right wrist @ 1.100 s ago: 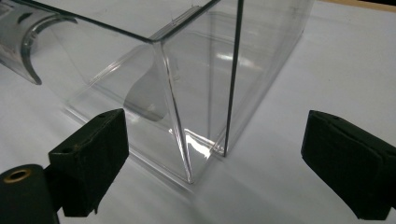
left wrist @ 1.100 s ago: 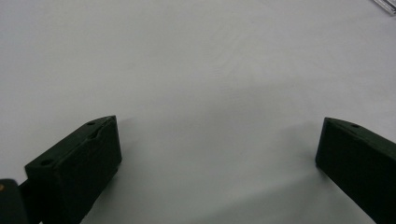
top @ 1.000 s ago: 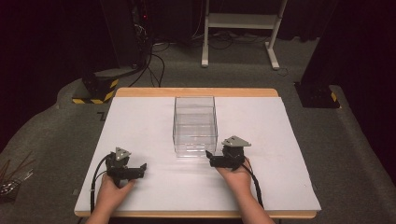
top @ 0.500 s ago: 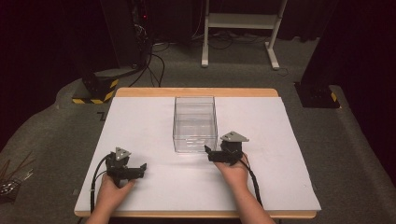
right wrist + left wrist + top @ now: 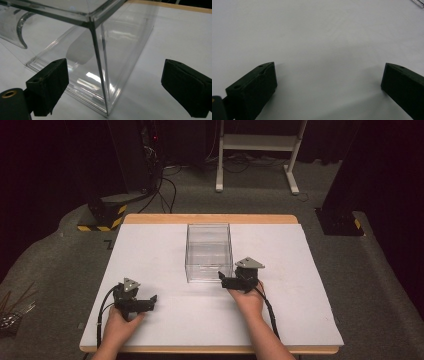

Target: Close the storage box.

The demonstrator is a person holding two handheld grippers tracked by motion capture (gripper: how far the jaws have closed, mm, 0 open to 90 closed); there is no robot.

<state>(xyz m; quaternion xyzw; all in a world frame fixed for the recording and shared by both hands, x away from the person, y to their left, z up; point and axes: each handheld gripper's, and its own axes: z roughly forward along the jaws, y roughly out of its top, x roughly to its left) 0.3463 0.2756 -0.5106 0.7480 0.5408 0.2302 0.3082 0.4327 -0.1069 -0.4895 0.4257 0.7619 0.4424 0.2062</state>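
Clear box (image 5: 208, 252): transparent hard plastic, glossy, smooth walls catching bright glare; edges look thicker and darker in right gripper view (image 5: 100, 57). Table (image 5: 210, 218) under box: pale wood rim, smooth. White sheet (image 5: 200, 315) under box: matt, smooth, paper-like. Right gripper (image 5: 223, 280) beside box: black matt plastic jaws, grey metal-looking plate. Left gripper (image 5: 151, 301): same black matt finish. Floor (image 5: 380, 285) around table: grey, rough carpet.

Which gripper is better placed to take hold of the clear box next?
Right. The right gripper is open at the clear box near corner; the left gripper sits open over bare table.
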